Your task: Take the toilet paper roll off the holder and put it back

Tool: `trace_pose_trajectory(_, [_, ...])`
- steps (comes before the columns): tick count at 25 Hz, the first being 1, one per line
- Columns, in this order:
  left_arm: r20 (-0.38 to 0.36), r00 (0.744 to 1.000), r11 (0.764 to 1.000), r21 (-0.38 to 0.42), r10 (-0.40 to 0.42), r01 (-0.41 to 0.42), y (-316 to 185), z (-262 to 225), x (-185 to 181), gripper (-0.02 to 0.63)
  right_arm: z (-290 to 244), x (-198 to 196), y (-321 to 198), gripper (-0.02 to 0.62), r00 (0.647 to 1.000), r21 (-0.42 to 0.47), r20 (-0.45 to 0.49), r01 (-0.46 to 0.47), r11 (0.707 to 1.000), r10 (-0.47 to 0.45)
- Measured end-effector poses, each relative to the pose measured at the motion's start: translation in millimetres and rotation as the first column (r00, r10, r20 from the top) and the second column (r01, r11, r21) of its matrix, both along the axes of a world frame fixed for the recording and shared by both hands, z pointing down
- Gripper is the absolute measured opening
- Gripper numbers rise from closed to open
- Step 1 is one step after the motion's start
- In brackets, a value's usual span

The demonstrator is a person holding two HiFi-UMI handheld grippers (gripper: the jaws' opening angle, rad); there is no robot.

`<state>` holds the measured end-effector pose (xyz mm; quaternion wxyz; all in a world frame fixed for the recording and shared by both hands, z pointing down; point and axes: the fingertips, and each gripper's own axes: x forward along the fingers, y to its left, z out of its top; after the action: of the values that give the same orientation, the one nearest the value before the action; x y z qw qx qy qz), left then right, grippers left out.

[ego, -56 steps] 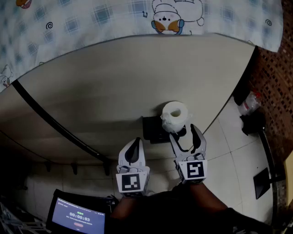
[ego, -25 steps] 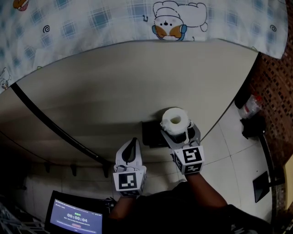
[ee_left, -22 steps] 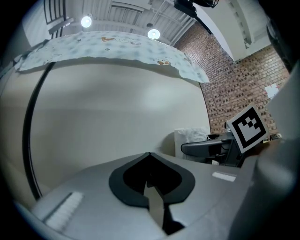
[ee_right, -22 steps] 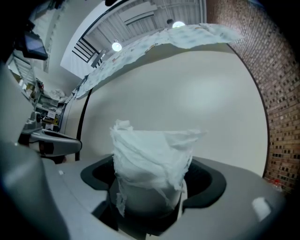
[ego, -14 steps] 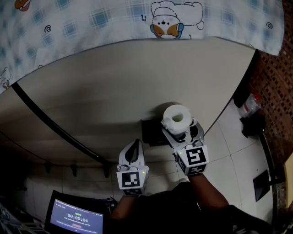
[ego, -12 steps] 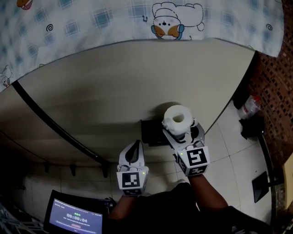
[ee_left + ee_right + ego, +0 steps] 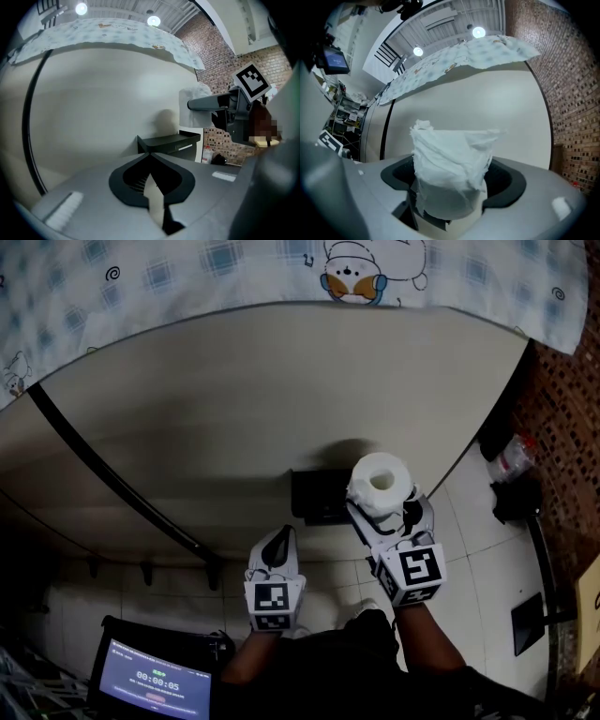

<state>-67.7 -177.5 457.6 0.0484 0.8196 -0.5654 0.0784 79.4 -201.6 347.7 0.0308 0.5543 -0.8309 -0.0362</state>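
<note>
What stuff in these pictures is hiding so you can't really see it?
- Head view: the right side of the holder is covered by the toilet paper roll and the right gripper that holds it.
- Right gripper view: the roll's bottom end is hidden behind the gripper's own body.
- Head view: the screen is cut off by the bottom edge, and most of its print is too small to read.

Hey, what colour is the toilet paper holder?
Black. The holder shows best in the left gripper view.
</note>
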Motion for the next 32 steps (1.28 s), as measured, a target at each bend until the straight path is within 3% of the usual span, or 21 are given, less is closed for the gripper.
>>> trace_pose_trajectory(14, [0.073, 0.996, 0.995, -0.09, 0.058, -0.051, -4, 40, 27, 0.02, 2, 9, 13, 0.433, 1.0, -0.024, 0.008, 0.019, 1.0, -0.019])
trace_pose_trajectory(25, [0.127, 0.988, 0.988, -0.143, 0.084, -0.065, -17, 59, 31, 0.124, 1, 2, 5, 0.433, 0.998, -0.034, 0.005, 0.068, 0.997, -0.068])
trace_pose_trajectory(32, [0.137, 0.984, 0.984, -0.155, 0.111, -0.09, -25, 63, 35, 0.124, 3, 5, -2, 0.433, 0.998, -0.039, -0.002, 0.064, 0.997, -0.064])
